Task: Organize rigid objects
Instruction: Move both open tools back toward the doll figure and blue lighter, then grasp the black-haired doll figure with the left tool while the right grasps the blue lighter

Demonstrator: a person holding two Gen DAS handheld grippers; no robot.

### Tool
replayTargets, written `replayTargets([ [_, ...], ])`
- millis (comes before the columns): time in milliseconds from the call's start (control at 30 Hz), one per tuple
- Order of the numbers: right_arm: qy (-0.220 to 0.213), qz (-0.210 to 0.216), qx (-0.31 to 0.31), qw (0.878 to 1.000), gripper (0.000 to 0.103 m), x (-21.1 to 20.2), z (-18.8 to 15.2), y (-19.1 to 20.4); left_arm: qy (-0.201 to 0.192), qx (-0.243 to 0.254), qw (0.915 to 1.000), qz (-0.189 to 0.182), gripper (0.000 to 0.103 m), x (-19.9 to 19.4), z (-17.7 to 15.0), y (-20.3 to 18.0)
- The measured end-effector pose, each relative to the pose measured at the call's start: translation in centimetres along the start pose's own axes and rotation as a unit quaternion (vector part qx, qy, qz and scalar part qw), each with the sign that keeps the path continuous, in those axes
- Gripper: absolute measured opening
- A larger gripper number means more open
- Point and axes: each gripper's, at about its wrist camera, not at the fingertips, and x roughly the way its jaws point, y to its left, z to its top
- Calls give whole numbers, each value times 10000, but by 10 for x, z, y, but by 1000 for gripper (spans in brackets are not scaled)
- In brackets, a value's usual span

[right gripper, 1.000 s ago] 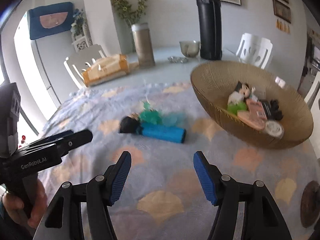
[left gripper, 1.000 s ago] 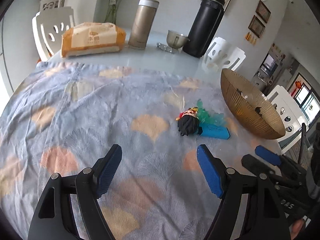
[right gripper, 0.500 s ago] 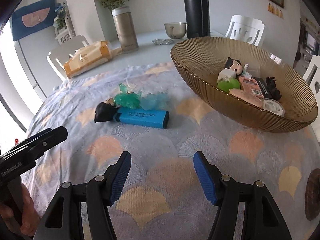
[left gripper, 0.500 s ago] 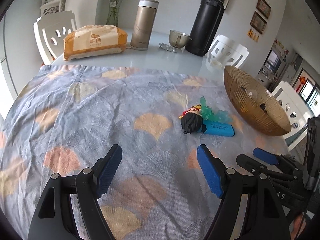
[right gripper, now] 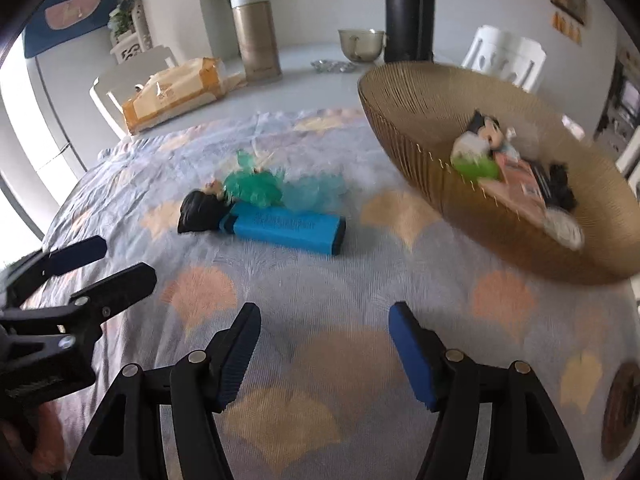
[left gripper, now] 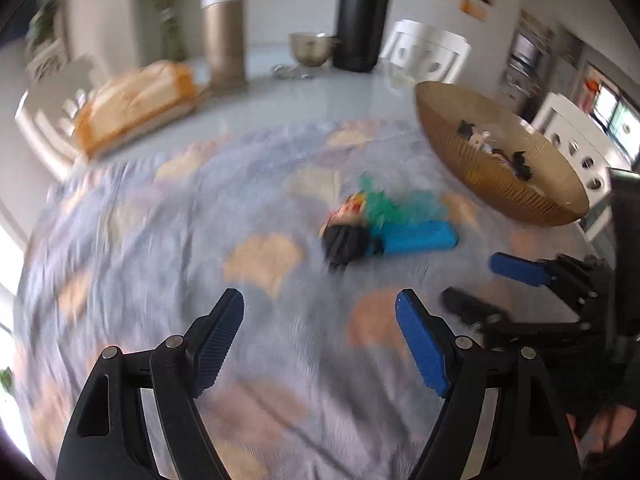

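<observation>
A blue highlighter (right gripper: 286,227) lies flat on the patterned cloth, with a dark-haired toy figure (right gripper: 200,210) at its left end and a green translucent piece (right gripper: 256,188) behind it. The same group shows blurred in the left wrist view: highlighter (left gripper: 416,238), figure (left gripper: 346,238). A golden wire bowl (right gripper: 404,120) to the right holds several small toys. My right gripper (right gripper: 324,328) hovers open in front of the highlighter, nothing between its pads. My left gripper (left gripper: 320,316) is also open and empty, short of the figure. Each gripper shows in the other's view: left gripper (right gripper: 88,264), right gripper (left gripper: 492,280).
At the table's far side stand a tan flask (right gripper: 256,36), a black thermos (right gripper: 408,12), a metal cup (right gripper: 360,44) and an orange packet (right gripper: 176,92). White chairs (right gripper: 508,56) ring the table. A dark round coaster (right gripper: 620,408) lies near the right edge.
Both grippers have moved closer to the highlighter and figure. The left view has rolled and blurred. The bowl now sits closer and larger in the right view.
</observation>
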Motion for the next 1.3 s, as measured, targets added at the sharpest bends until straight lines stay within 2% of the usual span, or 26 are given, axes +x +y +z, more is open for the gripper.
replayTargets([
  [67,13,-48,-27,10000,65,6,8,1,-34,222,9997,-62,77,7,17,-5],
  [167,-24,5,61,10000,65,14,19,-1,310,424,9984,-191,74,34,31,-9],
  [233,-27,18,35,10000,65,17,23,1,408,521,9975,-243,65,49,34,-12],
  [333,-31,111,-42,9999,65,21,29,3,455,314,9966,-610,51,60,39,-4],
  [400,-35,226,-70,9997,65,25,33,5,460,191,9949,-876,34,60,39,2],
  [467,-28,369,-185,9991,65,27,36,9,449,142,9945,-935,30,57,37,7],
  [533,-23,513,-348,9981,66,27,35,15,471,88,9941,-969,30,53,32,15],
  [633,-32,727,-590,9956,60,23,30,24,471,-66,9958,-778,29,45,25,26],
  [800,111,1240,-1403,9823,60,7,5,49,491,-376,9970,-456,29,19,-3,56],
  [867,124,1096,-1595,9810,61,4,-2,52,460,-478,9972,-335,29,11,-12,65],
  [933,101,778,-1479,9859,61,7,-1,49,366,-626,9967,-360,29,7,-19,73],
  [1033,85,607,-1156,9914,62,15,11,38,243,-760,9958,-448,30,8,-24,80],
  [1133,68,539,-1192,9914,62,24,25,41,160,-692,9966,-421,33,9,-27,76],
  [1200,62,560,-1207,9911,61,29,32,46,147,-632,9967,-482,46,8,-28,73],
  [1233,51,572,-1211,9910,62,34,37,50,141,-605,9969,-477,47,8,-28,72],
  [1300,11,642,-1276,9897,54,35,39,55,150,-532,9978,-379,51,10,-26,68],
])
